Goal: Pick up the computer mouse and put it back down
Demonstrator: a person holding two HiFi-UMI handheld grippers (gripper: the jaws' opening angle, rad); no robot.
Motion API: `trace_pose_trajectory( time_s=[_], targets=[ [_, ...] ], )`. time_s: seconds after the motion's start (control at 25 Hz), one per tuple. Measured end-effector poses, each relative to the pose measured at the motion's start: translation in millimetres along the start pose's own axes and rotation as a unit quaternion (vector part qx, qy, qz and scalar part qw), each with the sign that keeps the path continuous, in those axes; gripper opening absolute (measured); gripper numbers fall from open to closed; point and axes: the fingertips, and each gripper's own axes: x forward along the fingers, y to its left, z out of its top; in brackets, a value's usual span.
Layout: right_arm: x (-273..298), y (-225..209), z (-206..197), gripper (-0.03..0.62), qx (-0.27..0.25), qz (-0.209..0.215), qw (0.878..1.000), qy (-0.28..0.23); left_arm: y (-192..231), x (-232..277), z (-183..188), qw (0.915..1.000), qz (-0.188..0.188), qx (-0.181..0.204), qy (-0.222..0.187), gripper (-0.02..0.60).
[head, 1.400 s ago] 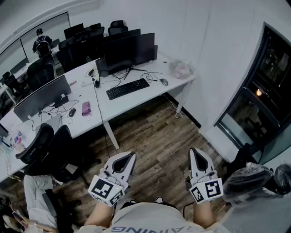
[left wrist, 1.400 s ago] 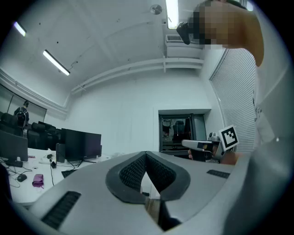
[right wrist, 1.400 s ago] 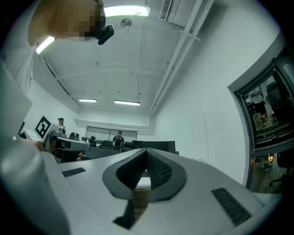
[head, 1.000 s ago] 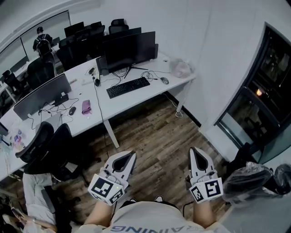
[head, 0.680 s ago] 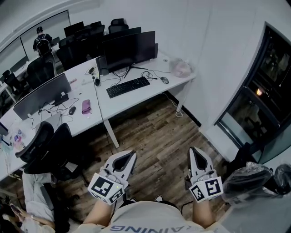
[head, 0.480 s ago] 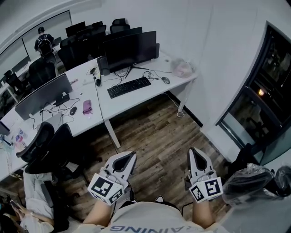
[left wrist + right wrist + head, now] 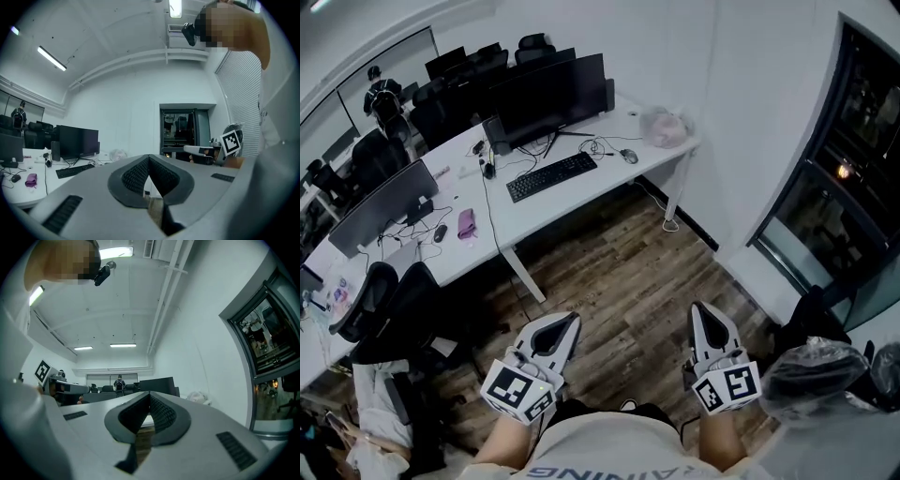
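- I hold my left tool and my right tool at the near side, over the wooden floor. Both point toward the bench.
- Each tool has its jaws pressed together, with nothing between them.
- The computer mouse lies on the far right part of the bench, right of the keyboard and well apart from both tools.

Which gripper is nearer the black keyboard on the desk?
Left. The left gripper is well short of the keyboard, nearly in line; the right gripper is farther off, to the right.
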Motion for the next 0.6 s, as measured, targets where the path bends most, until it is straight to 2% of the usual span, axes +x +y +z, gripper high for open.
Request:
trace_pose_trajectory(
  time_s=[0.32, 0.6],
  targets=[
    [-7.0, -44.9, -14.6, 0.020, 0.018, 0.001, 1.000, 0.013, -24.3, 29.5, -15.5, 0.9997, 0.007, -0.001, 0.024, 0.005],
    [2.2, -71.5, -9.7, 0.020, 0.019, -0.011, 1.000, 0.001, -25.9, 63.5, -7.4, 0.9998, -0.011, 0.007, 0.014, 0.005]
  ],
)
